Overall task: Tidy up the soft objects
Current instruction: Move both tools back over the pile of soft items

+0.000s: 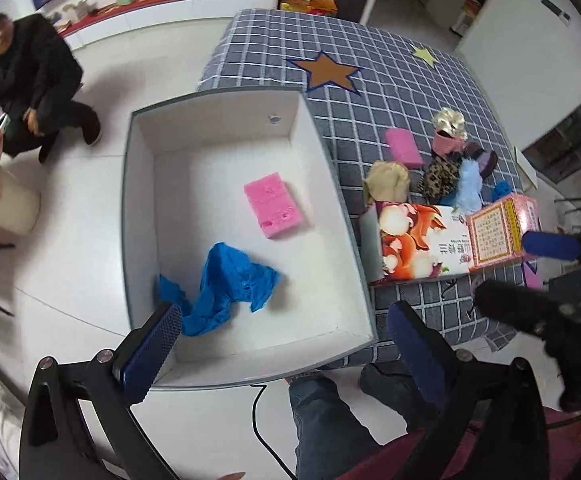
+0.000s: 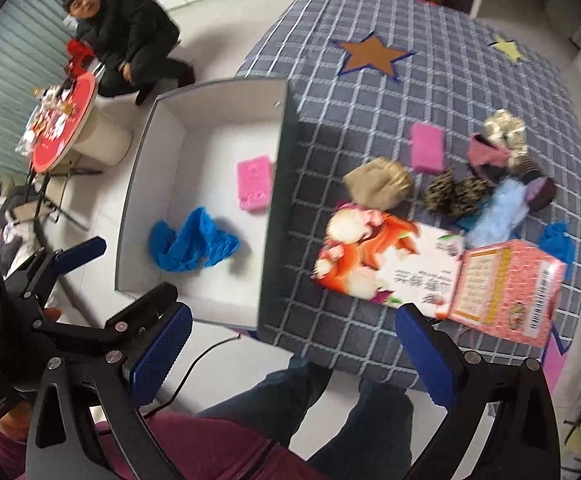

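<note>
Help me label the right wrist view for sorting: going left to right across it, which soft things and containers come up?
Blue cloth → pink sponge in the white box → beige pouch → magenta sponge → light blue fluffy piece → blue glove.

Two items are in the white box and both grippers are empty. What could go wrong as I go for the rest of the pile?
1. The soft things lie bunched: the beige pouch, leopard-print piece and light blue fluffy piece touch or overlap, so a wide-open right gripper may drag two at once.
2. The cartoon carton and pink carton lie between you and the pile; reaching over could knock them.
3. The white box overhangs the table edge, so a push could tip it.
</note>
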Available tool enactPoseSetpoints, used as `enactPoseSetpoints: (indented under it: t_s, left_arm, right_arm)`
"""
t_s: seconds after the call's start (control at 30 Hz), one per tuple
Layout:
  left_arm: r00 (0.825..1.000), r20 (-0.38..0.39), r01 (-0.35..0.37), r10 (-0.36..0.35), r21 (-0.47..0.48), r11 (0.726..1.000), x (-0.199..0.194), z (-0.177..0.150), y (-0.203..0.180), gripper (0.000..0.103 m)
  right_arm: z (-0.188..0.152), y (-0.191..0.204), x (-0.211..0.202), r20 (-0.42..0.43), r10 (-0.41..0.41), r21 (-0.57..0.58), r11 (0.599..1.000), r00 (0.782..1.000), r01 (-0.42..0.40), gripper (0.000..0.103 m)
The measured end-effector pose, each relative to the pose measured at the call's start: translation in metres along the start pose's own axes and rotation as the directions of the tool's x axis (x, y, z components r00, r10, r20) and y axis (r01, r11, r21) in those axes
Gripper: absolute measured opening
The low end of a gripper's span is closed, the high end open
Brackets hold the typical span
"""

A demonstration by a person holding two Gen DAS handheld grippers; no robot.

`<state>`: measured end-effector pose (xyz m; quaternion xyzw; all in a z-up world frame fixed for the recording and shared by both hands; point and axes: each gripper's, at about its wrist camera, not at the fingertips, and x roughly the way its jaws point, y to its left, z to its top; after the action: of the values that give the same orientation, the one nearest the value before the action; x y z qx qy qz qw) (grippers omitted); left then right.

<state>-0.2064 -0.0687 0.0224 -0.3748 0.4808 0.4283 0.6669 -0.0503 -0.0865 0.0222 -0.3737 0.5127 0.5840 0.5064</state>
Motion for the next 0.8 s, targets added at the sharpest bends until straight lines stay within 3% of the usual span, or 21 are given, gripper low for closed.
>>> enactPoseSetpoints:
  t_s: [0.27, 0.43, 0.6, 0.7, 0.8]
  left_arm:
    - [0.998, -0.023, 0.068, -0.066, 0.146, 0.987, 0.005, 0.031, -0.043, 0.103]
    - [0.997, -0.012, 0.081, -0.080, 0.227, 0.971, 0.008, 0.074, -0.074, 0.103]
    - [0.998, -0.028, 0.062, -0.057, 0.252, 0.966, 0.036, 0.117, -0.106, 0.103]
    - [0.996, -0.071, 0.075, -0.061, 0.219, 0.973, 0.060, 0.135, -0.121, 0.103]
    - [0.991, -0.123, 0.069, -0.047, 0.179, 0.981, 0.086, 0.152, -0.134, 0.103]
  right_arm:
    - [-0.011, -0.058, -0.046, 0.122, -0.101, 0.186, 0.979, 0.987, 0.077, 0.102]
    - [-0.033, -0.135, -0.079, 0.145, -0.175, 0.413, 0.905, 0.974, 0.101, 0.102]
    - [-0.062, -0.222, -0.086, 0.073, -0.257, 0.600, 0.783, 0.964, 0.163, 0.102]
    - [-0.073, -0.266, -0.066, 0.000, -0.247, 0.654, 0.733, 0.969, 0.187, 0.102]
    - [-0.071, -0.299, -0.040, -0.065, -0.210, 0.671, 0.714, 0.976, 0.198, 0.102]
